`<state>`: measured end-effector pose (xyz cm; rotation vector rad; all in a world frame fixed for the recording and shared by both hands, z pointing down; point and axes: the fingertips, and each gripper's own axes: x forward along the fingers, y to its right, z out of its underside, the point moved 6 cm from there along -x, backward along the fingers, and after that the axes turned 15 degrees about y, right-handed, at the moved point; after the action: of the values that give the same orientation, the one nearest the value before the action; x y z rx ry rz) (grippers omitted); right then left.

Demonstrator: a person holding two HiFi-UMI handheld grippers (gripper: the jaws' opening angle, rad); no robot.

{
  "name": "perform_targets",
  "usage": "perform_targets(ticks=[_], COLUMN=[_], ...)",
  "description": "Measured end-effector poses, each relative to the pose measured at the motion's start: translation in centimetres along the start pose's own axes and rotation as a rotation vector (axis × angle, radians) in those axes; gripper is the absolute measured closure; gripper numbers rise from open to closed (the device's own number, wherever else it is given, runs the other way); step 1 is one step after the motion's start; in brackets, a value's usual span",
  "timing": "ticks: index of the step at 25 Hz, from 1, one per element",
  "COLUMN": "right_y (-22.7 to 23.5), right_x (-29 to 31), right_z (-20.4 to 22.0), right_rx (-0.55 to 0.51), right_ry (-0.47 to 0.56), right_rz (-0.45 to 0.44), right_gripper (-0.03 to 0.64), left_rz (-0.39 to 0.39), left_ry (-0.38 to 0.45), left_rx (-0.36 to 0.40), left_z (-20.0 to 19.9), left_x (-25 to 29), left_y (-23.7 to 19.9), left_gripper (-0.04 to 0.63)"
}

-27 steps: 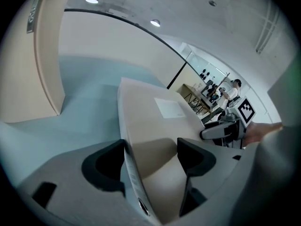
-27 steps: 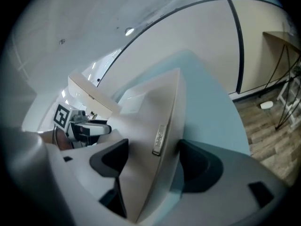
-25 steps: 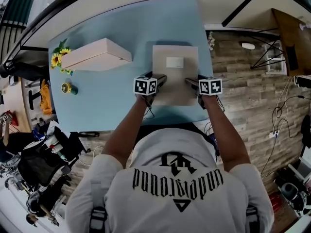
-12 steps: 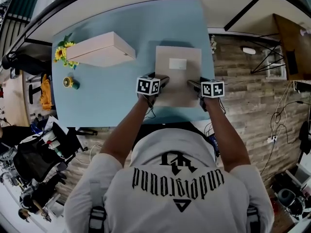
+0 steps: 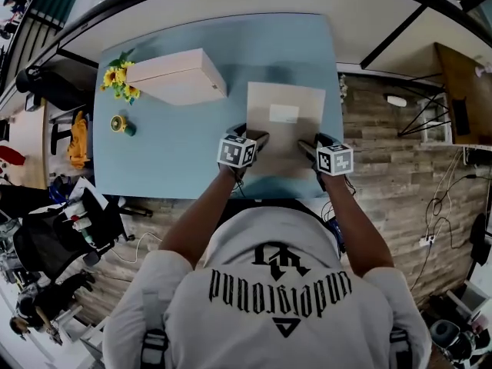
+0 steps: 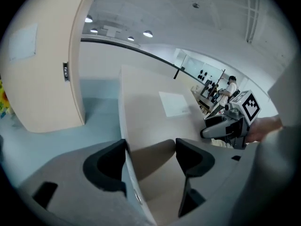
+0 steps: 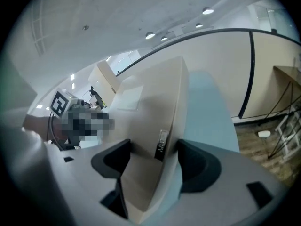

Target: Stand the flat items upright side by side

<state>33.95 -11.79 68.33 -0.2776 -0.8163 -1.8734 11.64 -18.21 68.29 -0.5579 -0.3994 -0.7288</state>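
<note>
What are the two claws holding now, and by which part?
Both hold the flat beige box: the left claw grips its left edge, the right claw, whose jaws have just been closing, its right edge.

white t-shirt [image 5: 231, 314] – black lettering [image 5: 281, 281], dark shoulder straps [image 5: 154, 345]

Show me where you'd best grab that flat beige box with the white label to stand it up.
Pinch its thin long edges near the person's end, one from each side. The flat box lies broad face up, too wide to span, yet its thickness fits between jaws. The left gripper and the right gripper, whose jaws have just been closing, clamp it so.
</note>
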Motion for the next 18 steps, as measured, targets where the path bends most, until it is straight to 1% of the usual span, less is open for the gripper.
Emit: perform_targets(ticks=[3, 8, 12, 18], right_y=[-1.8, -5.5, -9.0, -14.7], right_x=[-0.4, -0.5, 0.5, 2.5], right_z=[-1.1, -3.4, -5.1, -6.3], right_rx=[-0.078, -0.206, -0.281, -0.376], right_ry=[0.030, 0.107, 0.171, 0.232], right_rz=[0.003, 0.003, -0.007, -0.021], right_gripper=[0.303, 0.310, 0.313, 0.319], left_rz=[-0.018, -0.049, -0.082, -0.119], left_ry=[0.037, 0.112, 0.176, 0.233], left_rx=[0.035, 0.084, 0.118, 0.136], left_z=[-0.8, -3.1, -4.5, -5.3], left_x=[-1.6, -5.5, -8.6, -13.6], left_y=[-0.3, -0.9, -3.0, -6.6], left_gripper=[0.255, 0.258, 0.259, 0.261])
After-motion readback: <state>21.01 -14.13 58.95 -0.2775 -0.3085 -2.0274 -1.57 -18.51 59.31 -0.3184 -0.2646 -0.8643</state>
